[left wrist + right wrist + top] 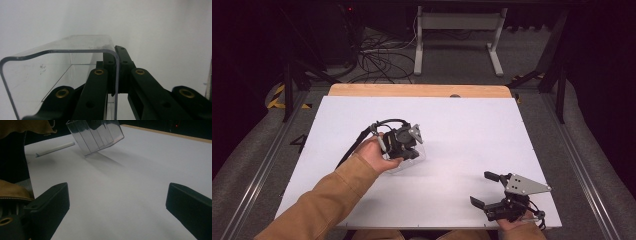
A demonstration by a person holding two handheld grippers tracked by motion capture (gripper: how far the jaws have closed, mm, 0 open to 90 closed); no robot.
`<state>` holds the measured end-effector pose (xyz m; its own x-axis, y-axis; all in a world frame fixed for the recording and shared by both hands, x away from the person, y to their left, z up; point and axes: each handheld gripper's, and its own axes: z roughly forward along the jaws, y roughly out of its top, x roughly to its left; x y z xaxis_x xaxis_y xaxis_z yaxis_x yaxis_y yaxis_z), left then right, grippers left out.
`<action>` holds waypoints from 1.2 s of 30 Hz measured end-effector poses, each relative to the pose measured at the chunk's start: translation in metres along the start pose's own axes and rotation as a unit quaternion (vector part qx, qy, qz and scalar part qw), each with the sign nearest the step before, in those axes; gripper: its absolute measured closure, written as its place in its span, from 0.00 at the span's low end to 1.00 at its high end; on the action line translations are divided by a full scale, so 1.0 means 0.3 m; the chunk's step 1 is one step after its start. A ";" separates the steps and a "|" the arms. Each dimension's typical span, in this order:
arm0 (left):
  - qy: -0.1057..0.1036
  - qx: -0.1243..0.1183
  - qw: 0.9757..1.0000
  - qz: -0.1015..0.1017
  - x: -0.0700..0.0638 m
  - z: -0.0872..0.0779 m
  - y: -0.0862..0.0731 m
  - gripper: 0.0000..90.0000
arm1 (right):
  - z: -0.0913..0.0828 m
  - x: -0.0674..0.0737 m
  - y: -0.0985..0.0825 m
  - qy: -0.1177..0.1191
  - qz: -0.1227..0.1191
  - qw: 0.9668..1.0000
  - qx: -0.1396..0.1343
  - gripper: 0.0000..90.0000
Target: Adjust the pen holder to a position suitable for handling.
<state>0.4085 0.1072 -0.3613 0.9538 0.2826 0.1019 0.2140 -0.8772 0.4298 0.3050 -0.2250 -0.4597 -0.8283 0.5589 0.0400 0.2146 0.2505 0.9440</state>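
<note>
From the high view, the left gripper [409, 150] sits just left of the table's middle, clamped on a clear plastic box [412, 161] that shows as a faint glassy shape beneath and at about five o'clock of the left hand [374, 155]; the step in hand looks like carrying that box across the white table [452, 115], and doing it well probably means a level wrist, so the thin wall does not slip or twist out from between the pads. The tan sleeve [327, 200] runs in from seven o'clock, forearm angled toward one o'clock, and the hand wraps the gripper body from the left. The right gripper [487, 190] rests near the table's five-o'clock corner, jaws spread wide apart with nothing between them, pointing toward ten o'clock. In the left gripper view, the two black jaws stand together on one side wall of the clear plastic box [62, 65], one pad inside and one outside, close to the rounded top corner; a grip this near the rim seems shallow. In the right gripper view, the clear plastic box [96, 135] hangs tilted at eleven o'clock, one lower corner dipping toward the table, with a white rod [55, 148] lying beyond at ten o'clock.
</note>
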 end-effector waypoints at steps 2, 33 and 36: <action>-0.007 0.001 1.000 0.007 -0.011 0.013 0.017 0.98 | -0.001 0.000 0.000 0.000 0.000 1.000 0.000 0.06; -0.031 0.002 0.999 0.018 -0.056 0.145 0.076 0.95 | -0.006 -0.002 -0.002 0.006 0.001 1.000 -0.004 0.06; -0.034 0.006 0.999 0.022 -0.054 0.149 0.078 0.94 | -0.005 -0.002 -0.002 0.006 0.001 1.000 -0.003 0.06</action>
<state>0.4074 0.0648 -0.3929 0.9744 0.2167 0.0596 0.1731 -0.8928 0.4159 0.3047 -0.2268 -0.4598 -0.8342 0.5495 0.0464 0.2133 0.2439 0.9460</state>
